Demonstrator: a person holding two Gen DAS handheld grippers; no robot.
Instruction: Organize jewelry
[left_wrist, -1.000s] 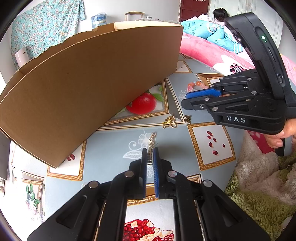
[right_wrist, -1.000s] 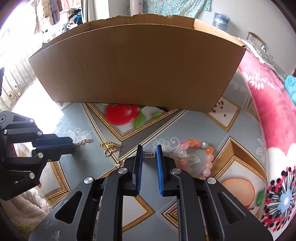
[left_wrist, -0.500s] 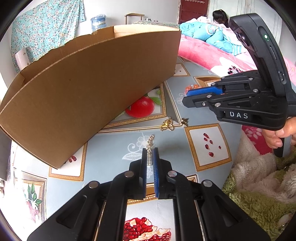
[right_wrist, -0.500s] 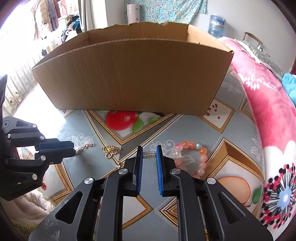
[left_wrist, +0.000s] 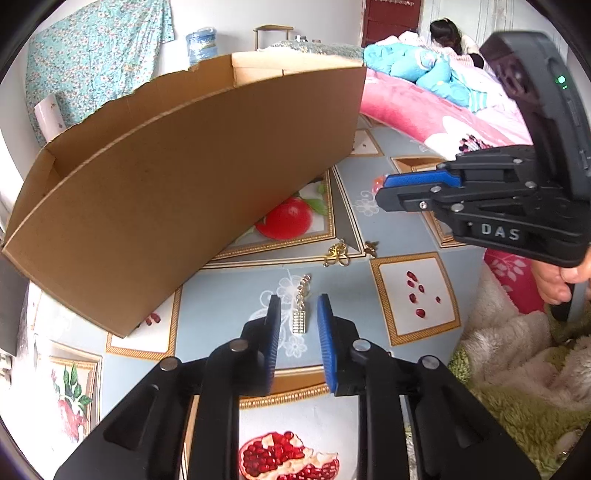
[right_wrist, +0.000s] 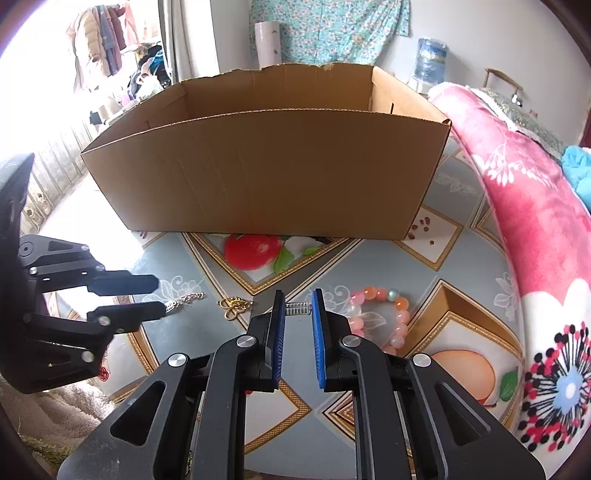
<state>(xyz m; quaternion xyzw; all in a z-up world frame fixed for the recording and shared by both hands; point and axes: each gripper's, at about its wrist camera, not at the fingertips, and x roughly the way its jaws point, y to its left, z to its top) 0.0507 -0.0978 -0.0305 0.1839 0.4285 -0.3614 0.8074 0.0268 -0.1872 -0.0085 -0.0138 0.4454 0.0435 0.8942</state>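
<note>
My left gripper (left_wrist: 298, 308) is open, its fingers straddling a silver chain with a small rectangular pendant (left_wrist: 301, 312) lying on the patterned tablecloth. The chain also shows in the right wrist view (right_wrist: 184, 300), beside the left gripper (right_wrist: 157, 295). A gold flower trinket (left_wrist: 337, 254) (right_wrist: 233, 307) lies beyond it. My right gripper (right_wrist: 298, 306) is open over a small silver bar piece (right_wrist: 298, 308). It appears in the left wrist view (left_wrist: 384, 190). A pink and orange bead bracelet (right_wrist: 380, 317) lies just right of it.
A large open cardboard box (right_wrist: 266, 166) (left_wrist: 177, 177) stands behind the jewelry. A pink blanket (right_wrist: 524, 206) covers the right side. Fluffy green and beige fabric (left_wrist: 517, 369) lies at the table's near right. A small gold piece (left_wrist: 370, 248) lies near the trinket.
My left gripper has opened and let go of the silver chain, which now lies on the cloth. Both cameras have pulled back and up a little; the right jaws have widened slightly.
</note>
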